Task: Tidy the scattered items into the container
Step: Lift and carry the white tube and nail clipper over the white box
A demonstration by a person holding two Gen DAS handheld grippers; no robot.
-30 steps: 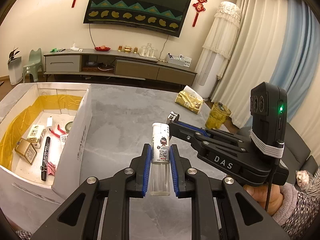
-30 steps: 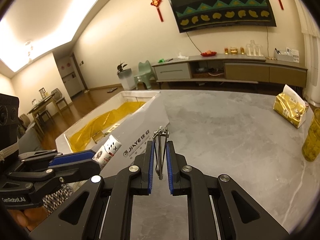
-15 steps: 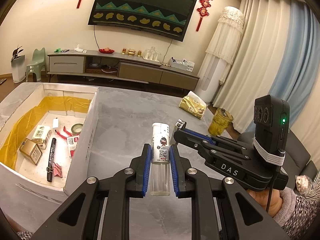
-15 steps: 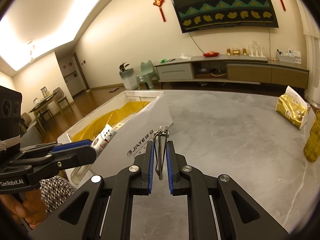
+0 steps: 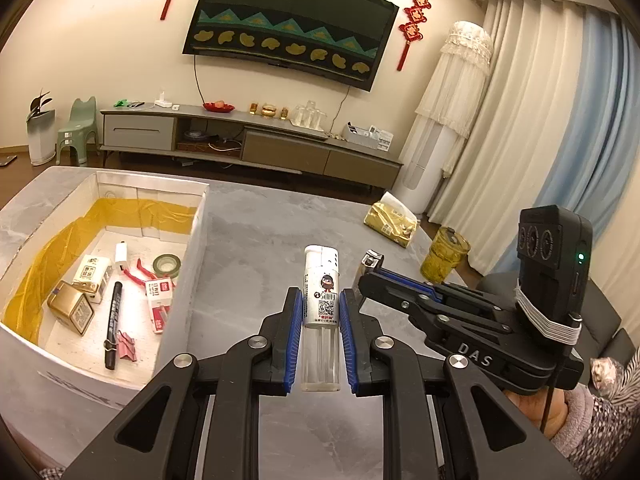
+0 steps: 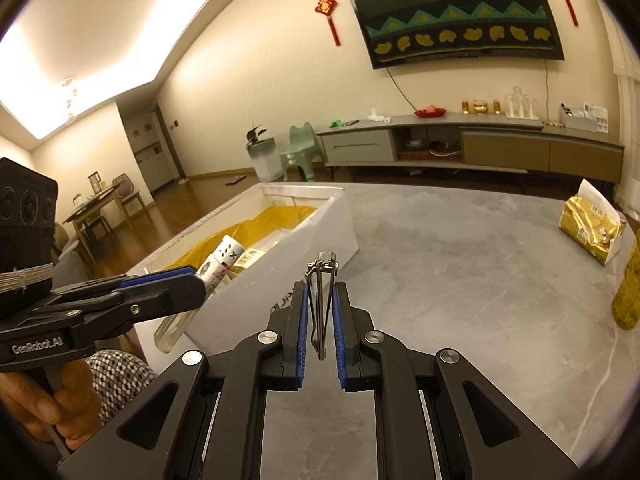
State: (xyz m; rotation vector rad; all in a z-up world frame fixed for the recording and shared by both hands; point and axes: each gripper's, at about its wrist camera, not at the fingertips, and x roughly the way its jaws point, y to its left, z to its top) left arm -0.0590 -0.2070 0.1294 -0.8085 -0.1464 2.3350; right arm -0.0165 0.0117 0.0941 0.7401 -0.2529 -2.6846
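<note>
My left gripper (image 5: 320,300) is shut on a white lighter (image 5: 321,292) with a clear lower body, held upright above the grey table. It shows again in the right wrist view, where the left gripper (image 6: 200,280) holds the lighter (image 6: 218,268) beside the box wall. My right gripper (image 6: 320,300) is shut on a metal nail clipper (image 6: 322,292); in the left wrist view the right gripper (image 5: 370,270) sits just right of the lighter, the nail clipper (image 5: 370,261) at its tip. The white box (image 5: 182,292) with yellow lining stands to the left, holding several small items.
Inside the box lie a black marker (image 5: 112,322), a gold box (image 5: 72,312), a tape roll (image 5: 167,264) and pink clips (image 5: 127,350). A gold packet (image 5: 390,224) and a yellow glass (image 5: 444,256) stand on the far right of the table (image 5: 272,232).
Both grippers have risen and shifted toward the box; more of the box's inside shows in the left view. The grips on lighter and nail clipper are unchanged.
</note>
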